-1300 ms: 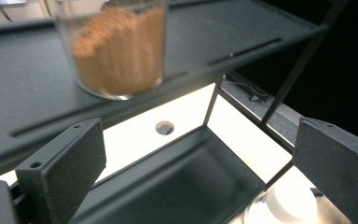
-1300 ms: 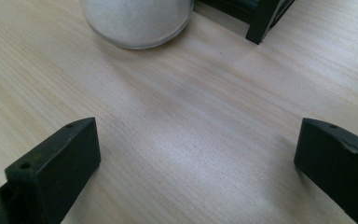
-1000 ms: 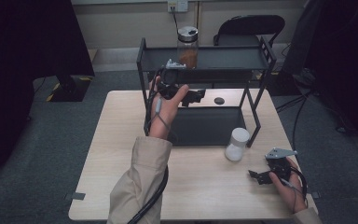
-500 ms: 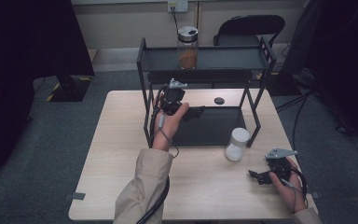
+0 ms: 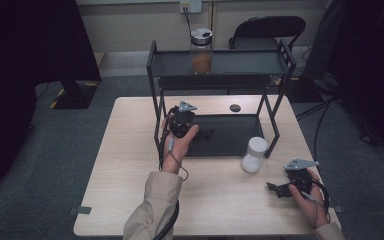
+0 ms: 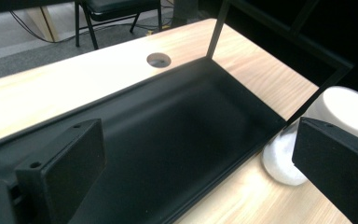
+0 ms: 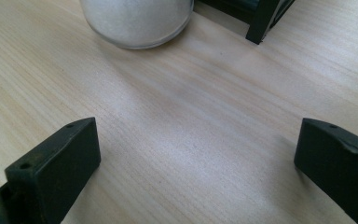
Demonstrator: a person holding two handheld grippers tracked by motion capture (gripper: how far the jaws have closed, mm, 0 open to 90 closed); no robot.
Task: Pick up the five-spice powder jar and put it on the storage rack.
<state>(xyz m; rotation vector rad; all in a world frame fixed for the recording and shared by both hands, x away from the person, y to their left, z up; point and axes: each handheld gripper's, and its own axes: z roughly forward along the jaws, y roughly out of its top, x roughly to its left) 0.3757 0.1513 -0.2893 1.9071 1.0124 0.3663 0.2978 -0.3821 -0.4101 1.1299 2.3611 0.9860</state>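
Observation:
A black two-tier rack (image 5: 220,80) stands at the back of the wooden table. On its top shelf is a glass jar (image 5: 201,50) with a silver lid and orange-brown contents. A white jar (image 5: 254,154) stands on the table by the rack's front right leg (image 7: 261,18). My left gripper (image 5: 204,135) is open over the rack's lower tray (image 6: 168,140), nothing between its jaws; the white jar (image 6: 303,140) shows beyond its right jaw. My right gripper (image 5: 276,189) rests open and empty near the table's front right, pointing at the white jar (image 7: 135,18).
A small round black grommet (image 5: 235,107) sits in the tabletop behind the rack; it also shows as a grommet hole (image 6: 159,59). A black chair (image 5: 267,27) stands beyond the table. Bare wood (image 5: 130,165) lies left of the rack and along the front.
My left gripper has come down and back from just under the top shelf to the lower tray. The orange jar stays on the top shelf. The right gripper has not moved.

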